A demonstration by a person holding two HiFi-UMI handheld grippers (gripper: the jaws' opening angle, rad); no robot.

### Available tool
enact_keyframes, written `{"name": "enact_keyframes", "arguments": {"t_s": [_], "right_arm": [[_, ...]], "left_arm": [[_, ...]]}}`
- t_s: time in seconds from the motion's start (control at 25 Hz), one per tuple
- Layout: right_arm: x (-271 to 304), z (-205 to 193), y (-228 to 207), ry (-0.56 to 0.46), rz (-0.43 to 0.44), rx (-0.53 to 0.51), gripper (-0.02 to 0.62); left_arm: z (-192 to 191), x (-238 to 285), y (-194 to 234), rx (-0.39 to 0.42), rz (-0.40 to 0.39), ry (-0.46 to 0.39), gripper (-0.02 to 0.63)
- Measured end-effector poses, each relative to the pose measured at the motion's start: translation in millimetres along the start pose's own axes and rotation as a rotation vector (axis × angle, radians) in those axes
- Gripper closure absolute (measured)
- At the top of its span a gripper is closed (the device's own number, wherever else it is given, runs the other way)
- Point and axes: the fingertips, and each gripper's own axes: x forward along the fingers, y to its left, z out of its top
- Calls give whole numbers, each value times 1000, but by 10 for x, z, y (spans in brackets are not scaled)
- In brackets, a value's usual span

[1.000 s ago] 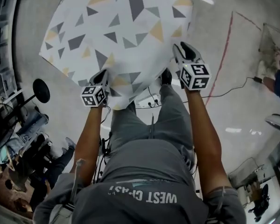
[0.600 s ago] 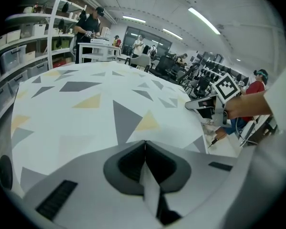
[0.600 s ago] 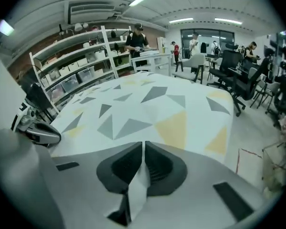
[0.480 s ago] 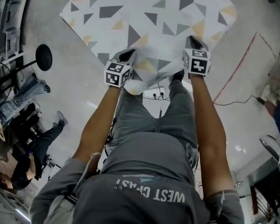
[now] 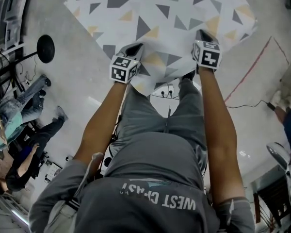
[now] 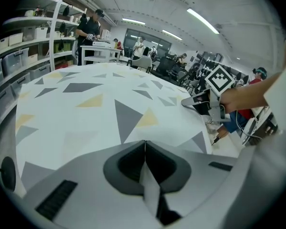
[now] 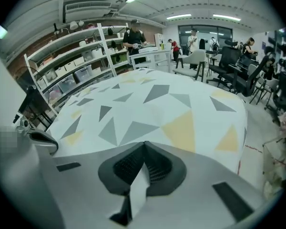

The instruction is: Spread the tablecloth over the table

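The tablecloth (image 5: 160,13), white with grey and yellow triangles, lies over the table in front of me. Its near edge hangs by my legs. My left gripper (image 5: 135,47) is shut on that edge at the left, and a white fold of cloth (image 6: 150,190) is pinched between its jaws (image 6: 144,144). My right gripper (image 5: 202,34) has just closed on the same edge further right. A strip of cloth (image 7: 133,194) runs back between its jaws (image 7: 144,144). The two grippers are level with each other. The left gripper view also shows the right gripper (image 6: 200,104).
A black round stand base (image 5: 46,47) sits on the floor at the left. A power strip with cables (image 5: 167,90) lies under the table's near edge. A red floor line (image 5: 250,69) runs at the right. Shelves with bins (image 7: 71,75), office chairs (image 7: 248,75) and several people stand beyond the table.
My right gripper has moved left and down from the cloth's right corner onto the near edge and shut on it. The cloth now lies wider and flatter. The left gripper keeps its hold.
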Motion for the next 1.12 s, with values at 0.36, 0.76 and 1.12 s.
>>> {"name": "enact_keyframes", "arguments": {"t_s": [0.36,0.76,1.12], "right_arm": [[-26,61,-2,8,-2,-5,592],[-905,880,778,-205,137,-142,586],[-2256,1564,2068,-383,382,-342,584]], "left_arm": [[7,-27,-16,-19,-39,0,604],[834,-875,-20,46,-108,-181,604],[1797,-2109,-298,110,-110,-443,604]]}}
